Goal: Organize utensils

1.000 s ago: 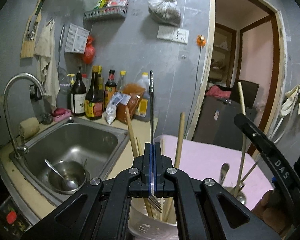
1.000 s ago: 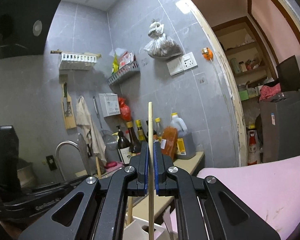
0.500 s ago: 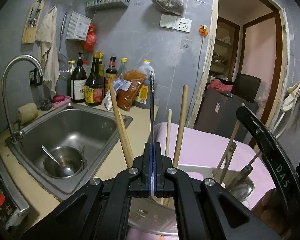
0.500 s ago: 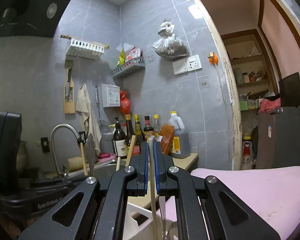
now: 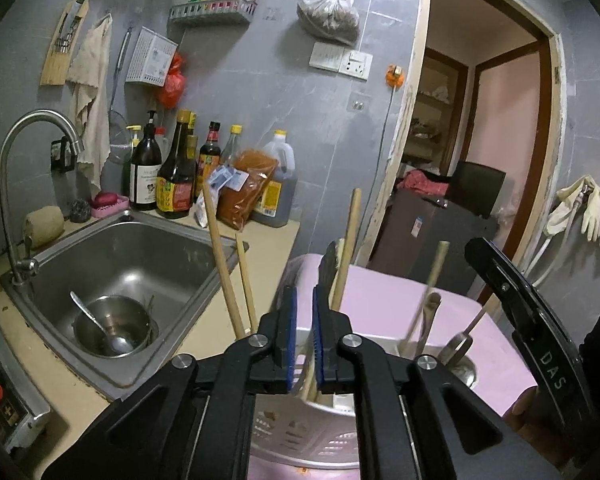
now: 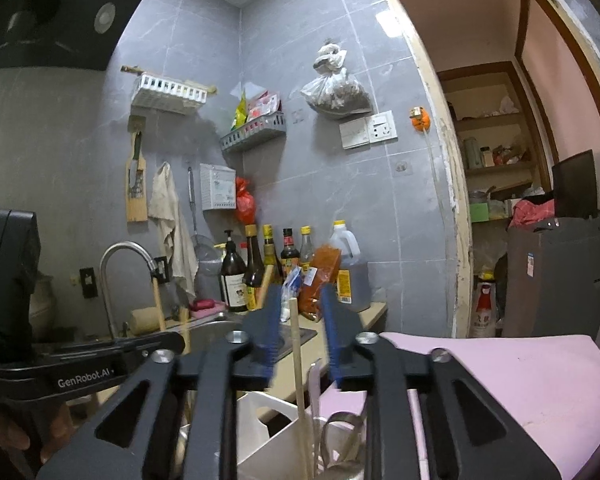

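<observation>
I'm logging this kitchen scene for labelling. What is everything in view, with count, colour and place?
utensil holder: one, white, on pink surface under both tongs
chopsticks: several, tan, standing in holder
sink: one, steel, left; bowl and spoon inside
faucet: one, steel, over sink
bottles: several, mostly dark, behind sink
left tongs: black, blue pads, jaws just been opening, nothing pinched
right tongs: black, jaws just been opening, one chopstick loose between

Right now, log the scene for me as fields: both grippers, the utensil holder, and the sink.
left gripper: fingers just opening, slight gap, nothing clamped
right gripper: fingers just opening, wooden chopstick standing loose between them
utensil holder: white, holds chopsticks and metal utensils, on pink surface
sink: steel bowl with a spoon inside
</observation>
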A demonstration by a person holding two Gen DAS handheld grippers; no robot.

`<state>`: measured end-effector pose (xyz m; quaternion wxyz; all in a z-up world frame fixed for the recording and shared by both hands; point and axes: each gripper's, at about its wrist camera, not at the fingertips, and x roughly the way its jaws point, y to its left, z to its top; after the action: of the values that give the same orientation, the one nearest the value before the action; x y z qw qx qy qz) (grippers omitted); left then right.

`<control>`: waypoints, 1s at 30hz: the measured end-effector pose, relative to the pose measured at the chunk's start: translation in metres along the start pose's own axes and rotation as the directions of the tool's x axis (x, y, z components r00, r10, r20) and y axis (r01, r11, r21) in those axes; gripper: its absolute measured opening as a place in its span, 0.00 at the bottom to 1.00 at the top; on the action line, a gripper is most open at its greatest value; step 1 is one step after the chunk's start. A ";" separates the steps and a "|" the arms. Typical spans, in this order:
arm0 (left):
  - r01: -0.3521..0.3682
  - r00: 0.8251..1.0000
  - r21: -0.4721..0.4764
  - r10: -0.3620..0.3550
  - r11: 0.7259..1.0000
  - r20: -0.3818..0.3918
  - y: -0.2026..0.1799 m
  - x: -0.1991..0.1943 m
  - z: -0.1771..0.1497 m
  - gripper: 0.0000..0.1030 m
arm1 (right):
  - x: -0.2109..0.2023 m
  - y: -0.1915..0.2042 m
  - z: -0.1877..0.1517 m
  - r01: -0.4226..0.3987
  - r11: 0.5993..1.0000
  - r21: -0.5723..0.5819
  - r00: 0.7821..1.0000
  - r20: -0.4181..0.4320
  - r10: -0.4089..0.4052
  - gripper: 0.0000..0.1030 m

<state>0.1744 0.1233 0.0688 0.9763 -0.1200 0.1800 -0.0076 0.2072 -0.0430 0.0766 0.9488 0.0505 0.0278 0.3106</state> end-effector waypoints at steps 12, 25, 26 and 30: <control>0.053 0.996 0.001 -0.053 0.999 0.065 -0.020 -0.023 0.002 0.38 | -0.044 -0.024 0.012 0.112 0.993 0.024 0.994 -0.003 -0.112 0.34; 0.071 0.996 0.043 -0.073 0.997 0.047 -0.048 -0.033 -0.015 0.76 | -0.094 -0.049 0.011 0.223 0.975 0.021 0.972 -0.074 -0.221 0.72; 0.075 0.996 0.044 -0.077 0.996 0.047 -0.050 -0.034 -0.017 0.78 | -0.097 -0.050 0.011 0.229 0.973 0.018 0.971 -0.078 -0.227 0.74; 0.080 0.996 0.062 -0.082 0.995 0.030 -0.058 -0.036 -0.027 0.81 | -0.112 -0.054 0.006 0.258 0.966 0.013 0.961 -0.108 -0.255 0.80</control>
<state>0.1333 0.0633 0.0706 0.9812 -0.0974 0.1589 -0.0507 0.1497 -0.1530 0.0793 0.9775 0.0428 0.0882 0.1869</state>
